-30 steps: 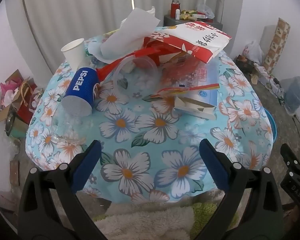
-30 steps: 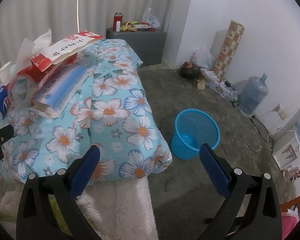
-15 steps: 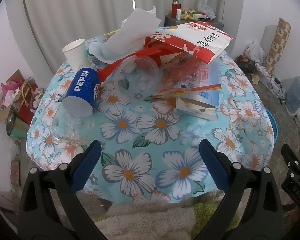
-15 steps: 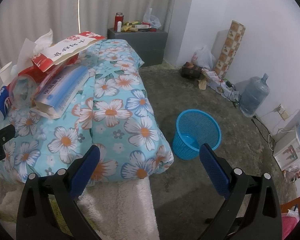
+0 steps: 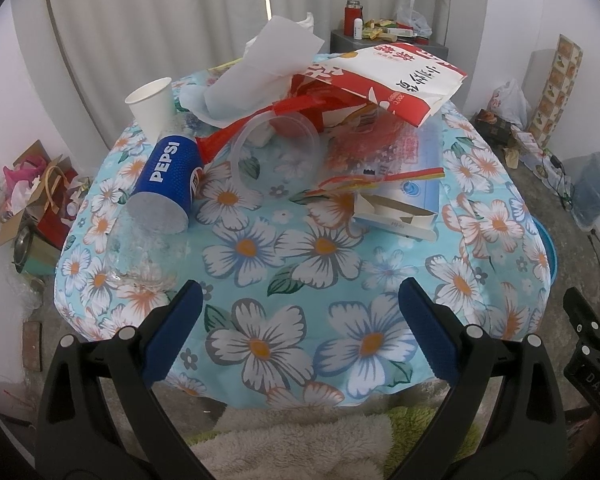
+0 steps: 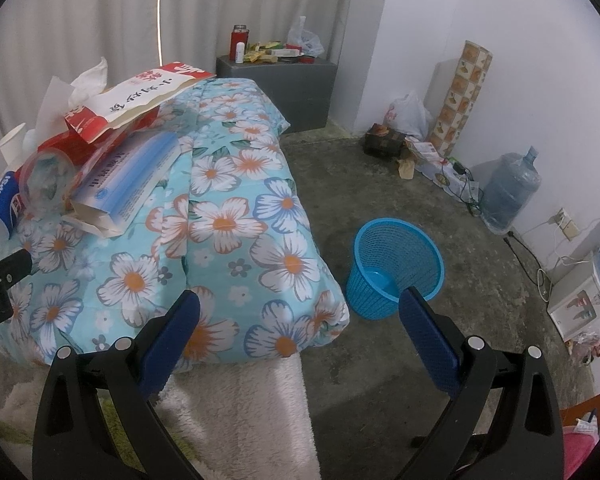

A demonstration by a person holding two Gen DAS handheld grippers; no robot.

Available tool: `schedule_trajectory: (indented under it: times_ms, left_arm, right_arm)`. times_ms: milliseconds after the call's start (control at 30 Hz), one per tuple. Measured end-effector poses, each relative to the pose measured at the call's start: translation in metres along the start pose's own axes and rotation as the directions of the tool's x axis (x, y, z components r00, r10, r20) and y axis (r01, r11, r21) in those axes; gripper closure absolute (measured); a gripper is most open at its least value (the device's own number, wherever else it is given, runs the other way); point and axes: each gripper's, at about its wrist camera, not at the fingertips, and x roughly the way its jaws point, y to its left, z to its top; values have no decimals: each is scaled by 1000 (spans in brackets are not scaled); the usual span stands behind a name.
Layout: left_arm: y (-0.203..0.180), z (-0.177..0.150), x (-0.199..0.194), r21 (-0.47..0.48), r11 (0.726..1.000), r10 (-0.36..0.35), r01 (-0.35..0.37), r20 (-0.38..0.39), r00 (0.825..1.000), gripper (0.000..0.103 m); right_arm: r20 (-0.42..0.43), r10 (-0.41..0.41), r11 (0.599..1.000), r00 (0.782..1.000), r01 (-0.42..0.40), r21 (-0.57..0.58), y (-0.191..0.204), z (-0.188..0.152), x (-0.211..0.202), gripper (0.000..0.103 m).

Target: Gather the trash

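Note:
Trash lies on a table with a floral cloth (image 5: 300, 264): a blue Pepsi cup (image 5: 168, 184) on its side, a white paper cup (image 5: 151, 105), a clear plastic cup (image 5: 276, 156), crumpled white paper (image 5: 260, 68), a red-and-white bag (image 5: 404, 76), a small open carton (image 5: 392, 216) and a clear crushed bottle (image 5: 140, 256). My left gripper (image 5: 300, 328) is open and empty at the table's near edge. My right gripper (image 6: 300, 332) is open and empty, beside the table's right end. A blue mesh bin (image 6: 396, 268) stands on the floor to the right.
A grey cabinet (image 6: 276, 80) with bottles stands at the back. A water jug (image 6: 508, 192), cables and bags line the right wall. Boxes and bags (image 5: 32, 196) lie left of the table. A fluffy rug (image 6: 236, 416) lies under the near edge.
Both grippers have crept slightly forward toward the table. Both stay open and nothing on the table has moved.

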Motion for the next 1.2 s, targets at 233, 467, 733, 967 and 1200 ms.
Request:
schedule_trajectory:
  times_ms: [233, 467, 733, 967, 1200]
  left_arm:
    - [1, 0, 1, 2, 1000, 2, -2, 1, 1000, 9]
    - [6, 0, 1, 0, 1000, 2, -2, -3, 1000, 9]
    - [7, -1, 0, 1, 1000, 9, -9, -5, 1000, 9]
    - [5, -1, 1, 4, 1000, 11, -11, -6, 1000, 9]
    - [5, -1, 1, 3, 1000, 12, -12, -6, 1000, 9]
  right_arm:
    - [-1, 1, 1000, 1000, -1, 0, 1, 0, 0, 6]
    - [-1, 0, 1000, 1000, 0, -4, 6, 2, 0, 6]
    - [-9, 3, 1000, 1000, -3, -7, 17, 0, 3, 6]
    - [-12, 2, 1000, 1000, -2, -8, 6, -2, 1, 6]
    - [-21, -3, 1000, 1000, 3, -11, 6, -5, 3, 6]
